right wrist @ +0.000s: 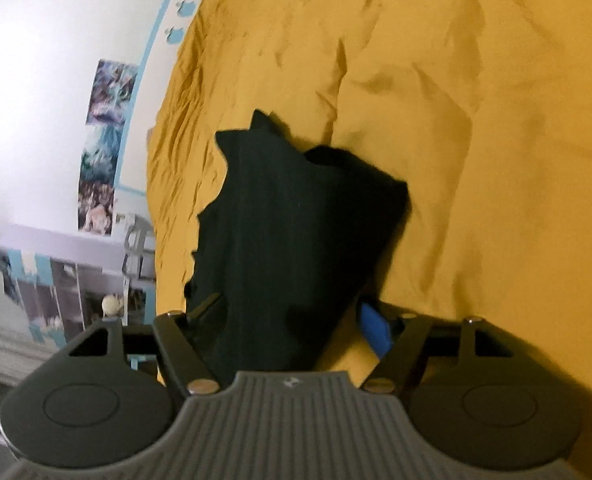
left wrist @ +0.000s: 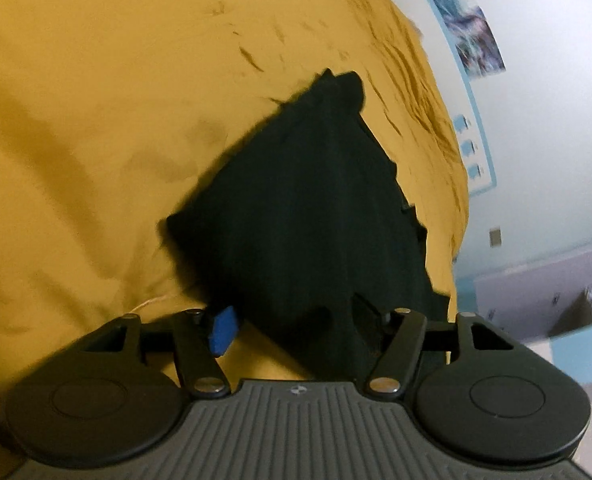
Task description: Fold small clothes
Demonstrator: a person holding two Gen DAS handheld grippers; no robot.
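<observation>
**Dark garment draped between both grippers above a yellow bedspread**

A dark garment [left wrist: 308,216] hangs over a rumpled yellow bedspread [left wrist: 96,128], with its near end running down between the fingers of each hand-held gripper. In the left wrist view the cloth spreads wide ahead and narrows toward the left hand-held gripper [left wrist: 292,328]. Its blue pad [left wrist: 223,330] shows bare on the left side, apart from the cloth, while the other finger is buried under the fabric. The fingers stand well apart; whether they pinch the cloth cannot be told.

In the right wrist view the same garment [right wrist: 296,232] falls toward the right hand-held gripper [right wrist: 292,328], covering its left finger, and the blue pad [right wrist: 374,330] on the other side sits just beside the cloth edge with yellow bedspread [right wrist: 476,160] showing between them. Here too the jaws are spread, and a grip on the fabric cannot be confirmed.

The garment's far edge is ragged and bunched, resting on or close to the bedspread. Beyond the bed stands a pale wall [left wrist: 556,80] with a strip of pictures [right wrist: 104,144].
</observation>
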